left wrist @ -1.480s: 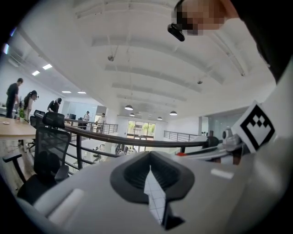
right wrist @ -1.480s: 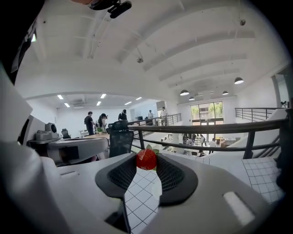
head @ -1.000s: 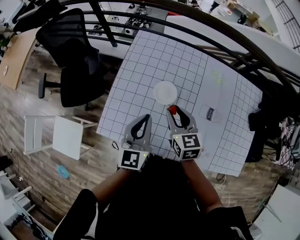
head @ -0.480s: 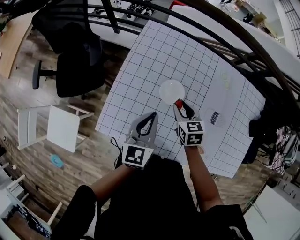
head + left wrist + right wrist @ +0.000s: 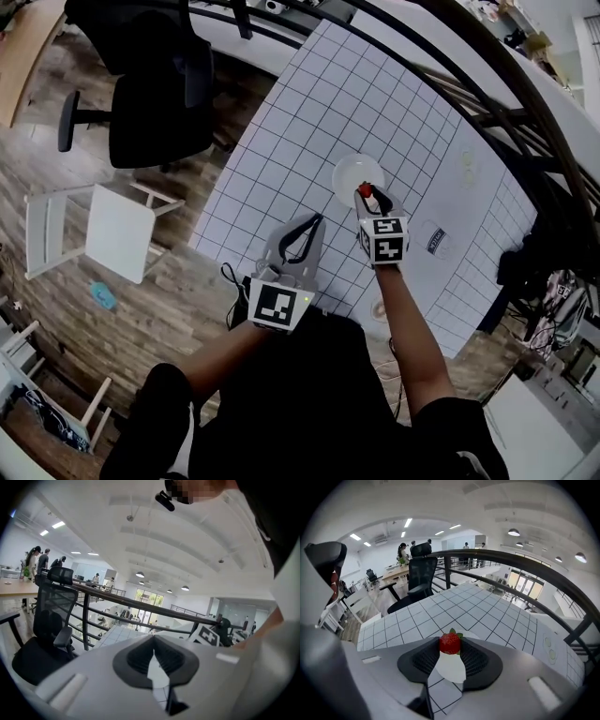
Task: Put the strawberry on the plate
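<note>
A red strawberry (image 5: 367,193) with green leaves is pinched between the tips of my right gripper (image 5: 367,197), which is shut on it. The berry hangs over the near edge of the small round white plate (image 5: 356,172) on the grid-lined table (image 5: 309,112). In the right gripper view the strawberry (image 5: 450,643) sits between the ribbed pads, and the plate (image 5: 451,668) shows white through the gap below it. My left gripper (image 5: 316,221) is held nearer to me on the left, shut and empty; in its own view the left gripper (image 5: 153,640) points at the railing.
A clear round lid with a dark label (image 5: 433,239) lies right of my right gripper. A black office chair (image 5: 155,94) and a white stool (image 5: 112,234) stand on the wooden floor left of the table. A dark railing (image 5: 487,84) curves past the table's far side.
My right gripper has carried the strawberry forward, from short of the plate to its near edge. The left gripper has stayed back, still shut.
</note>
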Demonstrator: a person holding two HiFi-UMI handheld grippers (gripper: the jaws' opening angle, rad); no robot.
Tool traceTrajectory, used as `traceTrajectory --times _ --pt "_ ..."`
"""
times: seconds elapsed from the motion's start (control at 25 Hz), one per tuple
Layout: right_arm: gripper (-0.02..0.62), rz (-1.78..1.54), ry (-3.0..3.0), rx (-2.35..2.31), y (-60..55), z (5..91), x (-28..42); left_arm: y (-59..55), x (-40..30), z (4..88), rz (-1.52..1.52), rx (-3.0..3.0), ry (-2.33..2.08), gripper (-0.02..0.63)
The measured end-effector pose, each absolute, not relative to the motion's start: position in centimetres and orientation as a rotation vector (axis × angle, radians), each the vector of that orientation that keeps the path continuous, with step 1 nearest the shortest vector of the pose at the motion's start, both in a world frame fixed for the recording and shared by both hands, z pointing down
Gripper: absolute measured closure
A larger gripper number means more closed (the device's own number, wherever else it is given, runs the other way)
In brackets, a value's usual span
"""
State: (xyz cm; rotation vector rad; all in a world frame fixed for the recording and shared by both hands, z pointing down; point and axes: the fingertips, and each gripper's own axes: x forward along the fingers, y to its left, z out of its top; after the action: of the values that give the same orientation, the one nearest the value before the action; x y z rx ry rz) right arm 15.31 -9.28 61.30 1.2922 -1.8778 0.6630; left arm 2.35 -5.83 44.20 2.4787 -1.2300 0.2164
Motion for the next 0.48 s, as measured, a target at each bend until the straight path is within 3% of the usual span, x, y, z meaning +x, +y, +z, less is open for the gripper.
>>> traceTrajectory --times 0.48 --pt "0.462 0.83 -1.824 1.205 -10.6 66.9 15.6 -7.0 1.7 44.6 0.141 2.441 -1.251 0.598"
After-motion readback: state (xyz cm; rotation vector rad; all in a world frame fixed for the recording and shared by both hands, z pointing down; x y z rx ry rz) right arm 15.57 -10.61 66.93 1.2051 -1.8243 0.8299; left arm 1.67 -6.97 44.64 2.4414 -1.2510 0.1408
